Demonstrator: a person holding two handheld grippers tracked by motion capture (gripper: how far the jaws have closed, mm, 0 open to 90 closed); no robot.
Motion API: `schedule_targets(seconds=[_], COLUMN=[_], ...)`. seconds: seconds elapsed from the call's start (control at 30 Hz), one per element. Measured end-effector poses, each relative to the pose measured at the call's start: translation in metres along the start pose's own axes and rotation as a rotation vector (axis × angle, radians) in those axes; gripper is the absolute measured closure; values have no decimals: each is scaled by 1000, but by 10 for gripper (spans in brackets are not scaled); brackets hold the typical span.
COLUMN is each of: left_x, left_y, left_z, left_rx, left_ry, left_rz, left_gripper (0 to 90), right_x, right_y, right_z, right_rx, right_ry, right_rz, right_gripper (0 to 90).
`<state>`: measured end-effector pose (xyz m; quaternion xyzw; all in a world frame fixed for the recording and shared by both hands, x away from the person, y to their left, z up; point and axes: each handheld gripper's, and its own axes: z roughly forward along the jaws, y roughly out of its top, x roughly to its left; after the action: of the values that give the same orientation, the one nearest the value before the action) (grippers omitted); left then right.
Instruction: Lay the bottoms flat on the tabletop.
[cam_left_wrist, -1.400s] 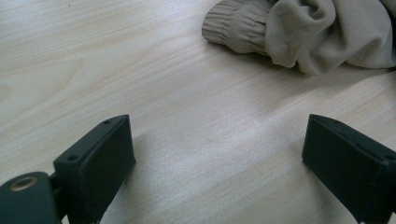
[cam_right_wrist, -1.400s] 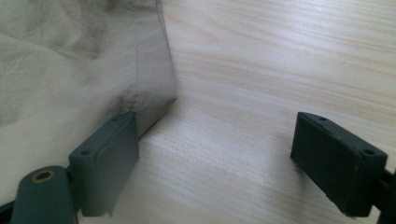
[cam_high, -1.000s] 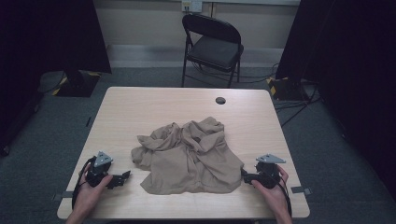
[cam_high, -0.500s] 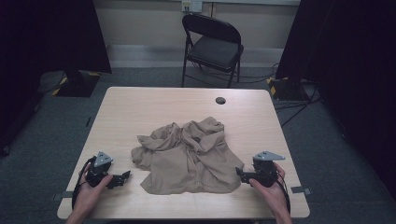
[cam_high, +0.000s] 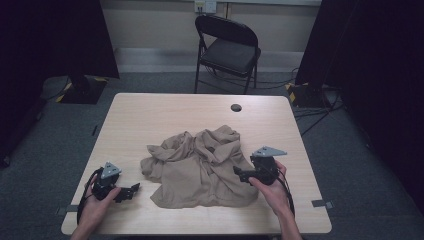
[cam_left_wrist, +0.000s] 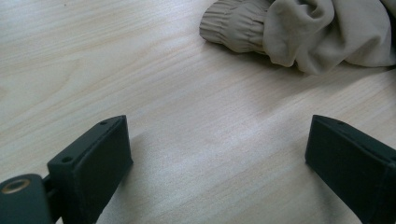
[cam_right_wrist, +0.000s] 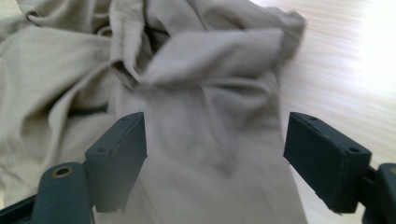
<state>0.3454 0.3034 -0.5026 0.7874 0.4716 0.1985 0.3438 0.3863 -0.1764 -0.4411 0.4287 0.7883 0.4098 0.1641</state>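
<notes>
fingers of right gripper (cam_high: 241, 174) wide apart, empty, over tan garment (cam_high: 200, 167) edge; garment lies ahead. left gripper (cam_high: 131, 190) spread, empty, on bare table (cam_high: 165, 112), farther off.

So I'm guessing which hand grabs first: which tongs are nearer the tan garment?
Right. The right tongs hang open over the tan garment, at its right edge. The left tongs are open over bare table, short of its left side.
</notes>
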Motion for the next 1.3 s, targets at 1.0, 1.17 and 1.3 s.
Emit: schedule_targets(seconds=[1.0, 1.17, 1.3], left_x=[0, 1, 1], left_y=[0, 0, 0], left_z=[0, 0, 0], left_rx=[6, 7, 9], left_ry=[-8, -11, -12], left_rz=[13, 15, 19], left_gripper=[48, 46, 45], right_x=[19, 24, 24], right_y=[98, 90, 82], right_z=[109, 133, 147], right_rx=[35, 89, 128], right_ry=[170, 170, 150], right_rz=[-28, -27, -18], right_gripper=[153, 159, 334])
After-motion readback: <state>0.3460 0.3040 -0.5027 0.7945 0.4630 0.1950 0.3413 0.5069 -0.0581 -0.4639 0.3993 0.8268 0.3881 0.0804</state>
